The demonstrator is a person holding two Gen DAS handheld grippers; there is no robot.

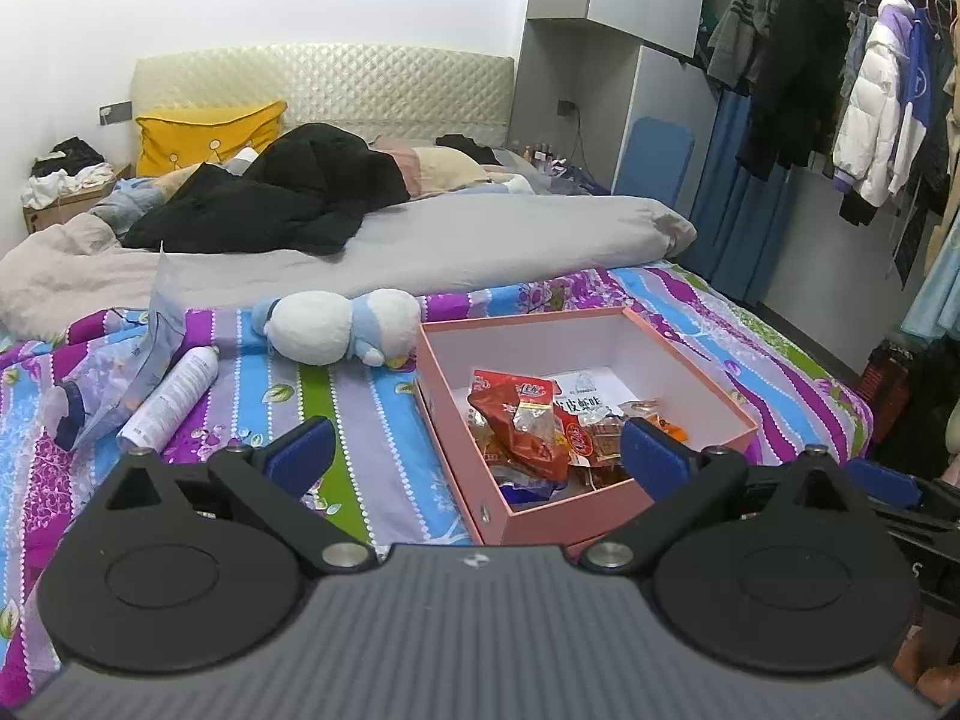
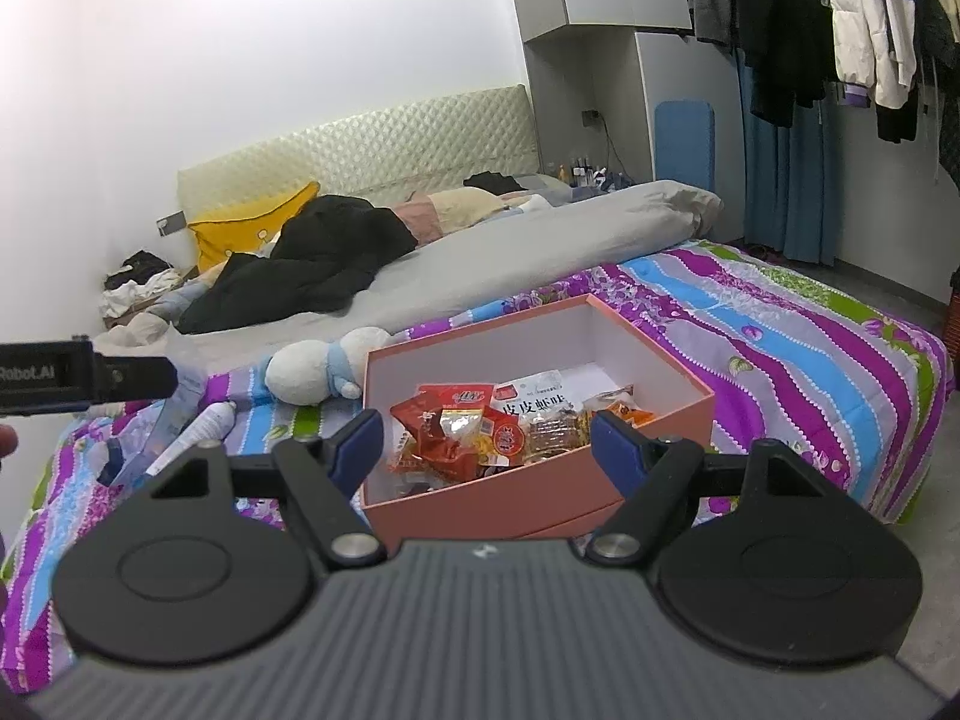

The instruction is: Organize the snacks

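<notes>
A pink box with a white inside lies open on the striped bedspread. Several snack packets fill its near half, among them a red packet and a white packet with dark print. My left gripper hovers open above the box's near-left corner, nothing between its blue pads. My right gripper hangs open over the box's near edge, also empty. The left gripper's body shows at the left edge of the right wrist view.
A white and blue plush toy lies just left of the box. Further left are a white spray can and a clear plastic bag. A grey duvet and dark clothes lie behind; hanging clothes at right.
</notes>
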